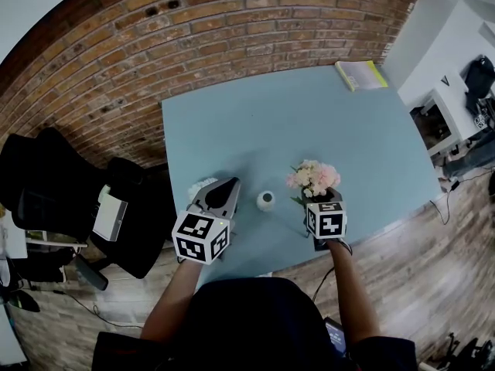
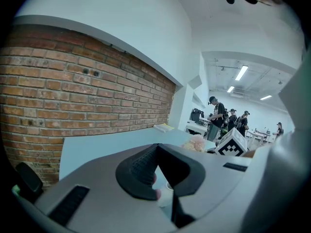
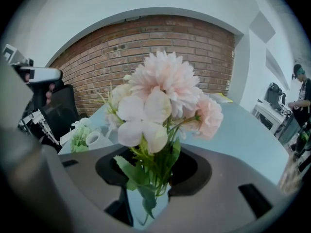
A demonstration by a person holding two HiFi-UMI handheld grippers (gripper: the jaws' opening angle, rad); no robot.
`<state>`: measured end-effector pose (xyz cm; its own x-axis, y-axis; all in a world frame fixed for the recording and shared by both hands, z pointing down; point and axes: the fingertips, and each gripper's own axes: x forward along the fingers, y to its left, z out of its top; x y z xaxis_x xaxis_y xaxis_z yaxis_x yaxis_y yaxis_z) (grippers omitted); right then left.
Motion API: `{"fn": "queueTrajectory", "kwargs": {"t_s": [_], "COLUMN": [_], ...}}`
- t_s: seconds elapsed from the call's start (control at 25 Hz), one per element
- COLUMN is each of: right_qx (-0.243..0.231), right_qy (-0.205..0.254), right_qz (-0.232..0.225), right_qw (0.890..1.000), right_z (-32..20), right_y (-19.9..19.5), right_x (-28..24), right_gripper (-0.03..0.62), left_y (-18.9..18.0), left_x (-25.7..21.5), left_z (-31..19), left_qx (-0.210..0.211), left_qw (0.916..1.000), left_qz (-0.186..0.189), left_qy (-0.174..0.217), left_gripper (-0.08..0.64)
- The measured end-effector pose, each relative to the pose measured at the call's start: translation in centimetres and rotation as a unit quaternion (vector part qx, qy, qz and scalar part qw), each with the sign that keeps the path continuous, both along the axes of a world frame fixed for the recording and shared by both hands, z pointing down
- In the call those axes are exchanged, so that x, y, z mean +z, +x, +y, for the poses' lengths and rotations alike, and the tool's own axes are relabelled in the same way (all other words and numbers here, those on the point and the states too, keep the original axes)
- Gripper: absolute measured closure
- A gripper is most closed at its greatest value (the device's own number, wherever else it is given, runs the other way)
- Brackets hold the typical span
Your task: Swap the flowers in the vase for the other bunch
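**Pink bunch upright in your right gripper**

Your right gripper [image 3: 154, 171] is clamped on the green stems of the pale pink artificial flower bunch [image 3: 165, 96]. Its long axis runs up through the jaws, blooms on top, stem ends below. You hold it over the light blue table [image 1: 309, 122], right of the small white vase [image 1: 265, 200] and apart from it. Your left gripper [image 2: 156, 148] is closed on nothing and points away from you, left of the vase.

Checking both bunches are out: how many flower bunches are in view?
2: the pink bunch held by the right gripper, the white bunch on the table by the left gripper.
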<state>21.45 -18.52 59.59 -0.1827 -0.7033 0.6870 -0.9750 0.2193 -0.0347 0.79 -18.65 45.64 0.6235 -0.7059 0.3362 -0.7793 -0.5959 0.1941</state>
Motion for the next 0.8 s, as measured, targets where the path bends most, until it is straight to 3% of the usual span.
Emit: {"fn": "queueTrajectory", "kwargs": {"t_s": [0.8], "right_qx": [-0.005], "right_qy": [-0.048], "right_qz": [-0.007], "right_qw": [0.999], "right_z": [-0.6], "right_y": [0.5], "right_x": [4.8], "right_gripper": [0.393], "left_y": [-0.4], "left_x": [0.9], "left_z": [-0.8], "left_qx": [-0.022], "left_qw": [0.9995], "left_qz": [-0.016], "left_qy": [-0.013], "left_gripper": [0.56]}}
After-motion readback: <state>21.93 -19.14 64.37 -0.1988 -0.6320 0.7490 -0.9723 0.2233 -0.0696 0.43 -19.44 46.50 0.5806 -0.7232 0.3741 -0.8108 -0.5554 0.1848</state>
